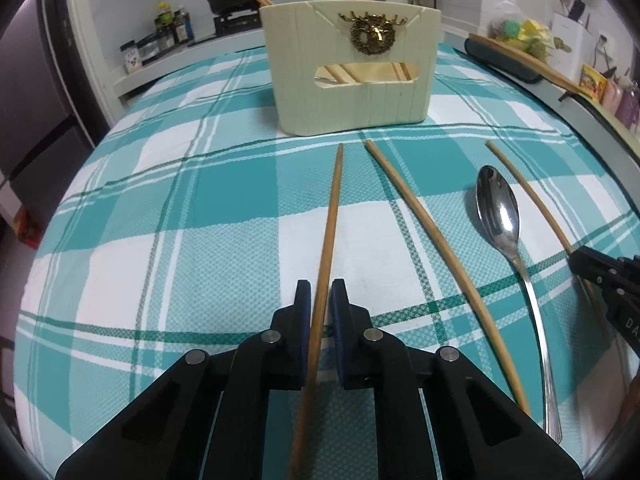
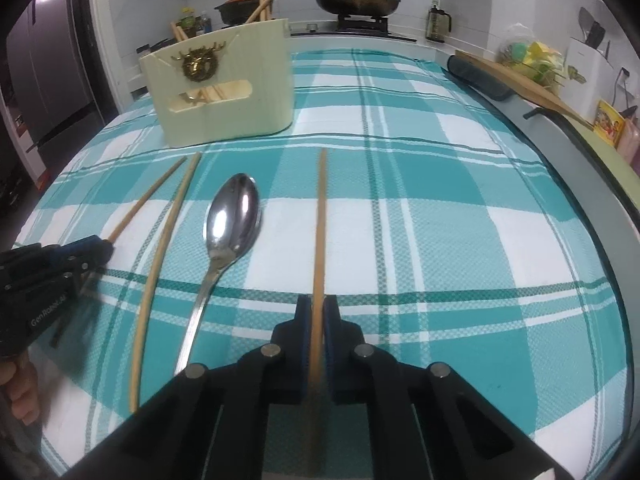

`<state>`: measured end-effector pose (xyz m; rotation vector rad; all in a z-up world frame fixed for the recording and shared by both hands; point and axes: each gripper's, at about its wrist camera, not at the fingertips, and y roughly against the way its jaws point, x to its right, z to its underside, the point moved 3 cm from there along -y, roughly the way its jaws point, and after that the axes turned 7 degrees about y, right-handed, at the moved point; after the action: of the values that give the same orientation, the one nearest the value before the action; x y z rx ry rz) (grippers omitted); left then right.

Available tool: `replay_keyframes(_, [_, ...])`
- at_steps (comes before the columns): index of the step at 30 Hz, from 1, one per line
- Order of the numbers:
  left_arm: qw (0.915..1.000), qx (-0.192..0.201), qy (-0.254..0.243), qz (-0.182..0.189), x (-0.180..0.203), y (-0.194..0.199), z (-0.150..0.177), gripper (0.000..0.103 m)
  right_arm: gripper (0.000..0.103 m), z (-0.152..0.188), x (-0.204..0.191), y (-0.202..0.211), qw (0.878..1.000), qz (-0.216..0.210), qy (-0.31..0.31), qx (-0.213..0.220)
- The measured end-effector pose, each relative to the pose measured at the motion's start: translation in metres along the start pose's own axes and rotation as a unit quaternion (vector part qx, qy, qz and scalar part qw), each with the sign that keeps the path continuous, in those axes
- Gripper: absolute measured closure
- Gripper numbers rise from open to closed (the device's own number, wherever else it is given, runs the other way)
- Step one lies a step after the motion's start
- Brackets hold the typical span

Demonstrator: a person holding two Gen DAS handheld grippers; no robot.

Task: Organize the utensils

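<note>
Checked woven teal-and-white cloth (image 1: pixel 200 220) covered the table. Cream slatted holder (image 1: pixel 352 68) stood ahead of both tongs. Left gripper (image 1: pixel 320 292) was clamped on the leftmost bamboo chopstick (image 1: pixel 332 216); right gripper (image 2: pixel 319 308) was clamped on the rightmost chopstick (image 2: pixel 321 216). Between them lay a third chopstick (image 1: pixel 416 216) and a polished steel spoon (image 1: pixel 500 208).
</note>
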<state>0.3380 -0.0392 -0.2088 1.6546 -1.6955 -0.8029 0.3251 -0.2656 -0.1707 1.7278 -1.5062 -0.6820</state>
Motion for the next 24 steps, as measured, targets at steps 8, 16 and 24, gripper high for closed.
replay_keyframes(8, [0.9987, -0.005, 0.049, -0.011, -0.026, 0.015, 0.018, 0.094, 0.097, 0.019, 0.033, 0.013, 0.998, 0.052, -0.038, -0.003])
replay_keyframes(16, [0.9991, -0.004, 0.043, -0.006, -0.030, 0.025, 0.028, 0.044, 0.071, 0.031, 0.039, 0.033, 0.998, 0.046, -0.052, 0.014])
replay_keyframes(24, [0.9992, -0.012, 0.038, -0.008, -0.031, 0.020, 0.028, 0.034, 0.066, 0.025, 0.017, 0.059, 0.998, 0.011, -0.035, 0.046])
